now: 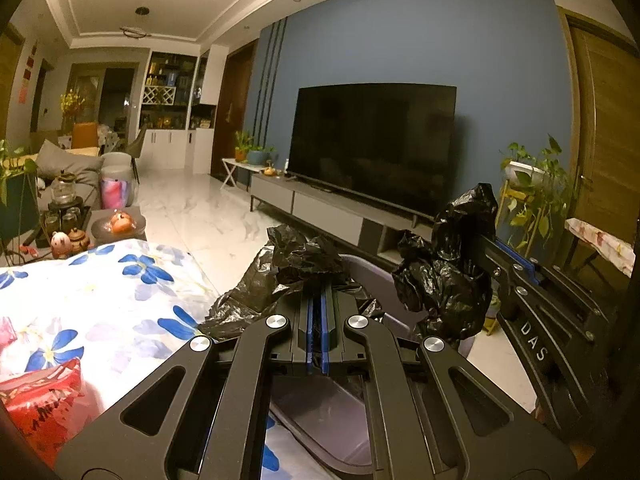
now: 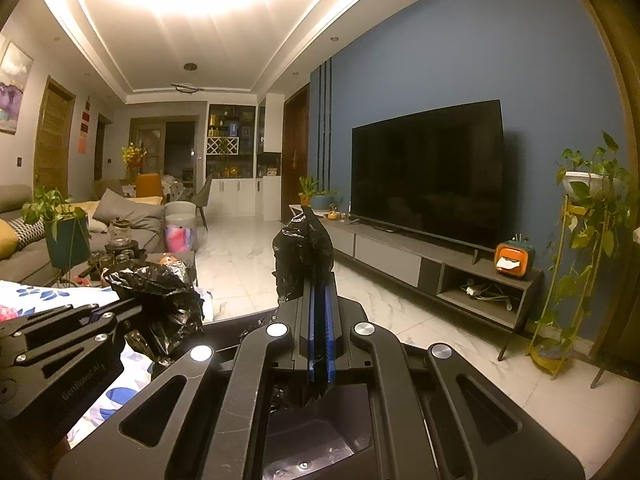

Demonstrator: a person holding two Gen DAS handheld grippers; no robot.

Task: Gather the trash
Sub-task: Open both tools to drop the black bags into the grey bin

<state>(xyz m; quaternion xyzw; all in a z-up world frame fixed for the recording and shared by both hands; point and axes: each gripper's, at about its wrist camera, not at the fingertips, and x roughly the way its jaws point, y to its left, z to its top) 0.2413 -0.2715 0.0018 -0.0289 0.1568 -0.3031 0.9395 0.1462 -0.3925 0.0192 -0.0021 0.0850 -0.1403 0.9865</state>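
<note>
A black trash bag (image 1: 304, 260) lines a lavender bin (image 1: 376, 280) beside the floral-cloth table (image 1: 100, 300). My left gripper (image 1: 318, 300) is shut on a bunched edge of the bag, low in the middle of the left wrist view. To its right, my right gripper (image 1: 486, 242) pinches another bunch of the same bag (image 1: 444, 292), held higher. In the right wrist view the right gripper (image 2: 320, 276) is shut on a tuft of black plastic (image 2: 304, 248), and the left gripper (image 2: 132, 304) holds its bunch (image 2: 160, 288) at the left. A red snack packet (image 1: 44, 400) lies on the cloth.
A large TV (image 2: 428, 176) stands on a low grey cabinet (image 2: 400, 260) against the blue wall. A yellow plant stand (image 2: 568, 280) is at the right. A tea set (image 1: 64, 208) and a potted plant (image 2: 64, 232) sit left, before a grey sofa. White marble floor (image 2: 248, 264) lies between.
</note>
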